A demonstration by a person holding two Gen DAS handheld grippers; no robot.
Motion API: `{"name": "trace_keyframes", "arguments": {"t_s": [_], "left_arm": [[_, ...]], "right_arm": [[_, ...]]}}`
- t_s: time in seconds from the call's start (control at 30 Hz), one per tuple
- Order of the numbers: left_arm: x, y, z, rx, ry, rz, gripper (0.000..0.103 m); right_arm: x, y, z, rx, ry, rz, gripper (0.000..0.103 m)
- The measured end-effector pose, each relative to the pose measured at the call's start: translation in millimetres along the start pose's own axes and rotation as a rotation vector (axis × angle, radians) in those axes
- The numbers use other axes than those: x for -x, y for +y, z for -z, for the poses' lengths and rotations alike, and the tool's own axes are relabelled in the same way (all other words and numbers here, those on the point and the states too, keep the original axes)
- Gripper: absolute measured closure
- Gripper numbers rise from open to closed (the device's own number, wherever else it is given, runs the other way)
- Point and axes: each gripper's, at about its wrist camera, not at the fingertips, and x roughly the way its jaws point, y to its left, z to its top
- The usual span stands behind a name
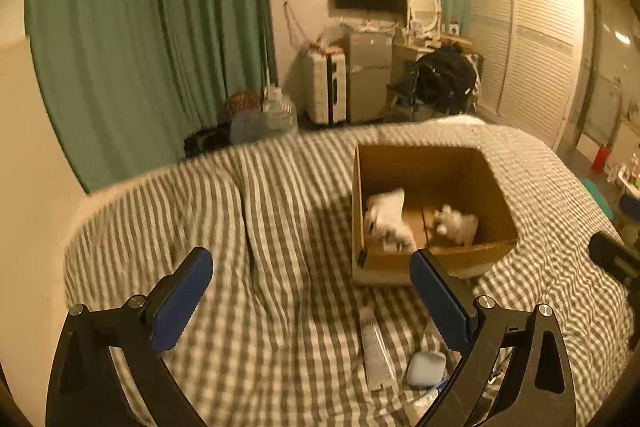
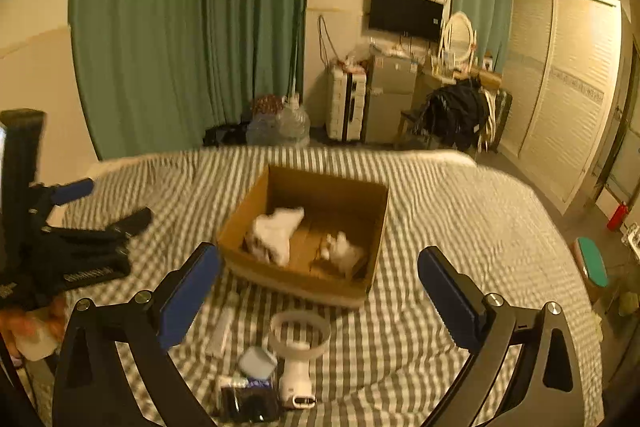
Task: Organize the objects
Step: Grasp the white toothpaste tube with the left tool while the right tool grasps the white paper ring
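An open cardboard box point(image 1: 432, 263) point(image 2: 280, 277) sits on the striped bed and holds a white cloth item point(image 1: 390, 217) point(image 2: 276, 231) and a white fluffy item point(image 1: 458, 225) point(image 2: 344, 249). Loose items lie on the bed before the box: a white tube point(image 1: 374, 347) point(image 2: 222, 331), a small pale case point(image 1: 426, 369) point(image 2: 258, 363), a white ring-headed fan point(image 2: 298, 347) and a dark pouch point(image 2: 248, 403). My left gripper point(image 1: 312, 259) is open and empty above the bed; it also shows at the left of the right wrist view point(image 2: 112, 203). My right gripper point(image 2: 320, 253) is open and empty above the items.
The grey-and-white striped bedcover point(image 1: 260, 267) point(image 2: 440, 267) spans both views. Beyond the bed stand green curtains point(image 2: 192, 27), water bottles point(image 2: 280, 125), a suitcase point(image 2: 346, 105), a dresser with a mirror point(image 2: 458, 37) and a louvred wardrobe point(image 2: 568, 87).
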Motion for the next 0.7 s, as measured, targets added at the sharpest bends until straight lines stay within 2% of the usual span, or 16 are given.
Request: {"name": "trace_keyframes", "arguments": {"t_s": [0.17, 0.3, 0.4, 0.47, 0.57, 0.7], "left_arm": [[-38, -14, 33, -0.007, 0.036, -0.027, 0.002], [-75, -28, 64, -0.034, 0.107, -0.042, 0.002], [-94, -37, 89, -0.101, 0.149, -0.056, 0.002], [-107, -42, 102, -0.142, 0.189, -0.060, 0.002], [-122, -44, 112, -0.150, 0.255, -0.022, 0.002], [-131, -54, 119, -0.177, 0.279, 0.049, 0.004]], "right_arm": [[-53, -9, 45, -0.057, 0.090, 0.002, 0.003], [-93, -12, 71, -0.076, 0.147, 0.015, 0.003], [-113, -8, 91, -0.065, 0.156, 0.003, 0.003], [-128, -3, 102, -0.063, 0.203, -0.027, 0.003], [-146, -1, 107, -0.062, 0.260, -0.051, 0.003], [-166, -1, 111, -0.082, 0.322, -0.088, 0.003]]}}
